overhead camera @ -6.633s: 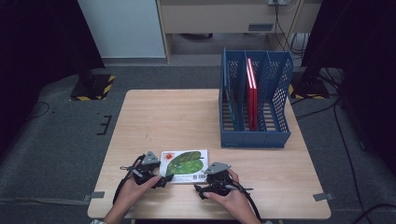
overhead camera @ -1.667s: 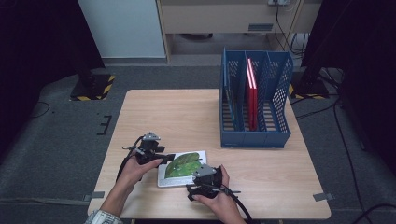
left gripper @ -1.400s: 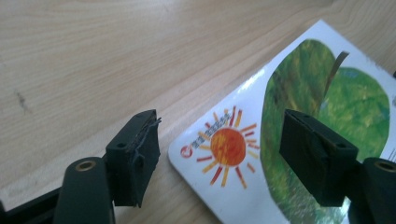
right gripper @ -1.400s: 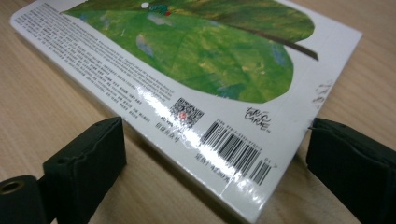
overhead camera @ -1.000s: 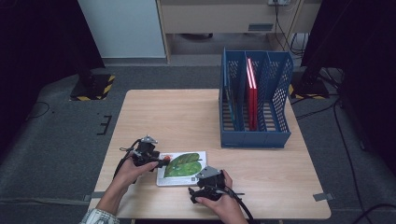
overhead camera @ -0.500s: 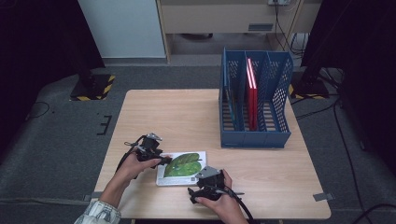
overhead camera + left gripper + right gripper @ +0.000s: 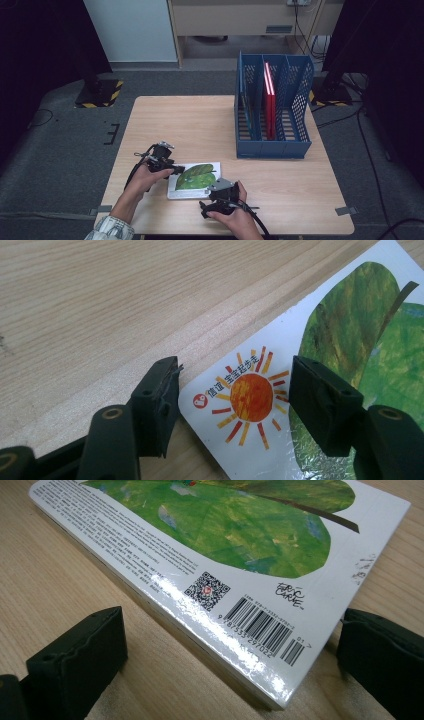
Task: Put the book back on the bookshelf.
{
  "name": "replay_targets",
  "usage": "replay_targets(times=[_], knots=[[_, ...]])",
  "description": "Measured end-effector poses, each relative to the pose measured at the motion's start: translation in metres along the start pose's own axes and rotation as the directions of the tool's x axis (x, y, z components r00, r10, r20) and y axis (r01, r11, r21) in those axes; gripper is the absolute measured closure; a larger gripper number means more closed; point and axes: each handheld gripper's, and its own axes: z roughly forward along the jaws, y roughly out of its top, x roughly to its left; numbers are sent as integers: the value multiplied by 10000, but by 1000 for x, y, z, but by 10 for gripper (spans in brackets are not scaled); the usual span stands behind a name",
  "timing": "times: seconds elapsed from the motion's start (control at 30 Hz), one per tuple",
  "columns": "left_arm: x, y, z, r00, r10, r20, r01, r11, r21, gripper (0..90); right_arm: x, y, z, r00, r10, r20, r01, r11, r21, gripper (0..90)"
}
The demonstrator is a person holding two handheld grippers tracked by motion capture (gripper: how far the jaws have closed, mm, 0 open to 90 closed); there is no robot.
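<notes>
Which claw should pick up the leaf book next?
Probably the right claw: its open jaws already sit either side of the book corner. The left claw, also open, only hovers over the cover.

left gripper point(image 7: 176, 170): jaws apart | right gripper point(image 7: 204, 209): jaws apart, low

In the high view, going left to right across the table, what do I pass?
Left tool → picture book with the green leaf cover, lying flat → right tool, low at the book's near corner → blue file rack → red book standing in the rack.
</notes>
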Motion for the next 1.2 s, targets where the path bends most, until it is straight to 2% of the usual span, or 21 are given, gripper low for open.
replay_targets(times=[0.4,0.77,0.87,1.2], knots=[[-1,2,-2,9998,-196,17,196,9998,-56,367,1,0,1,9999,107,107,-106,9999,-39,3],[-3,6,-8,9999,-160,25,160,9997,-198,367,0,3,3,9995,208,254,-208,9998,-7,4],[-4,8,-9,9996,-195,185,200,9994,-278,369,0,4,2,9990,-103,433,104,9999,-36,6],[-5,10,-13,9997,-126,192,132,9994,-323,373,9,9,2,9906,-997,937,1017,9947,-160,3]])
